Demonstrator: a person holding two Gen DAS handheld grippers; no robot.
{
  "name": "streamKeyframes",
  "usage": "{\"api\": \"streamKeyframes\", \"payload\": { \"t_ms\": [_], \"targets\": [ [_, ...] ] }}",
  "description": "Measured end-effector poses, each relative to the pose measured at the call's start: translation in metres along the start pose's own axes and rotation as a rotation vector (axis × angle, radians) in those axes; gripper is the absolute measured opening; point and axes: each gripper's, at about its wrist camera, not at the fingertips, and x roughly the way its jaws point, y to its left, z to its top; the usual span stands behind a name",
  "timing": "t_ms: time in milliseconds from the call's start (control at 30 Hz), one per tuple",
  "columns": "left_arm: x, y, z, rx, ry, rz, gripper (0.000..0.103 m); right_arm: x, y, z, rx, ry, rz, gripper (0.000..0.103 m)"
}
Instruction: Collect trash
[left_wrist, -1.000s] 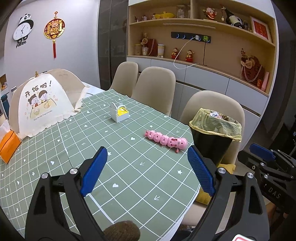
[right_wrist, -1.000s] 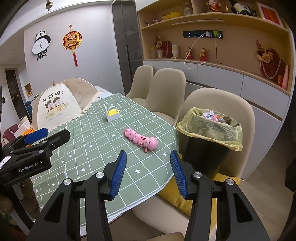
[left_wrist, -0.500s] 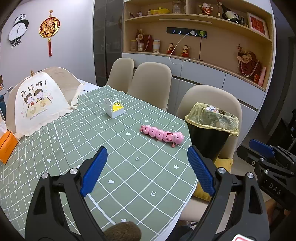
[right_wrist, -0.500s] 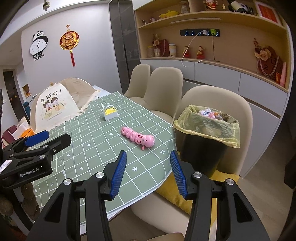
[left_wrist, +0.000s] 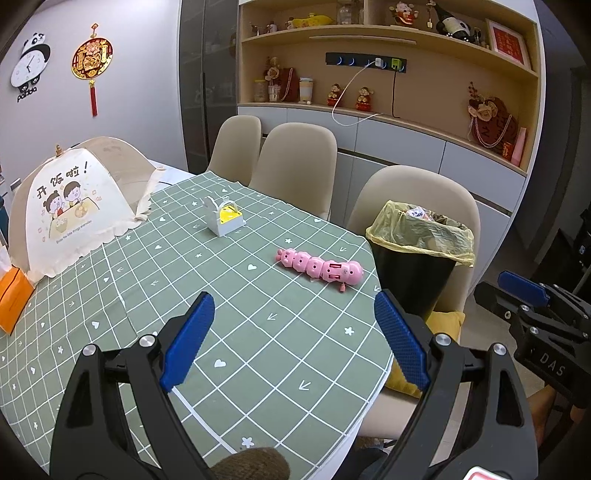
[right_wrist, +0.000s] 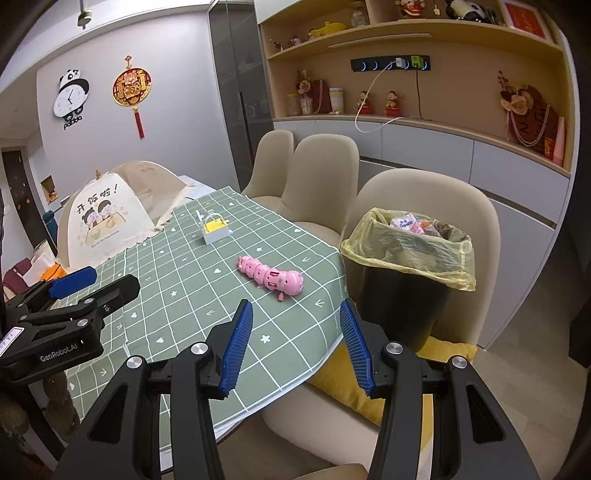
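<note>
A black trash bin with a yellow liner stands on a beige chair at the table's right edge, with wrappers inside. A pink caterpillar toy lies on the green checked tablecloth near that edge. A small grey box with a yellow inside sits farther back. My left gripper is open and empty above the near table. My right gripper is open and empty over the table's front edge. Each gripper shows at the side of the other's view.
A cream mesh food cover stands at the table's left. An orange pack lies at the far left edge. Three beige chairs line the far side. A yellow cushion lies under the bin. Shelves and cabinets fill the back wall.
Both grippers have drawn back and up a little from the table. The toy, box and bin have not moved. Both grippers stay open.
</note>
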Motion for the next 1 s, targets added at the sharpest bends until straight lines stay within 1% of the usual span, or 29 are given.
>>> {"api": "streamKeyframes", "payload": {
  "t_ms": [100, 500, 1000],
  "targets": [
    [0.0003, 0.0006, 0.0017, 0.0, -0.004, -0.003, 0.084, -0.002, -0.0008, 0.0017, 0.006, -0.013, -0.007, 0.047],
    [0.0034, -0.0008, 0.0011, 0.015, 0.006, -0.019, 0.084, -0.0002, -0.002, 0.001, 0.015, -0.006, -0.013, 0.047],
    [0.0001, -0.0004, -0.0004, 0.016, -0.006, -0.022, 0.084, -0.0006, -0.002, -0.0006, 0.015, -0.007, -0.017, 0.047]
  ]
}}
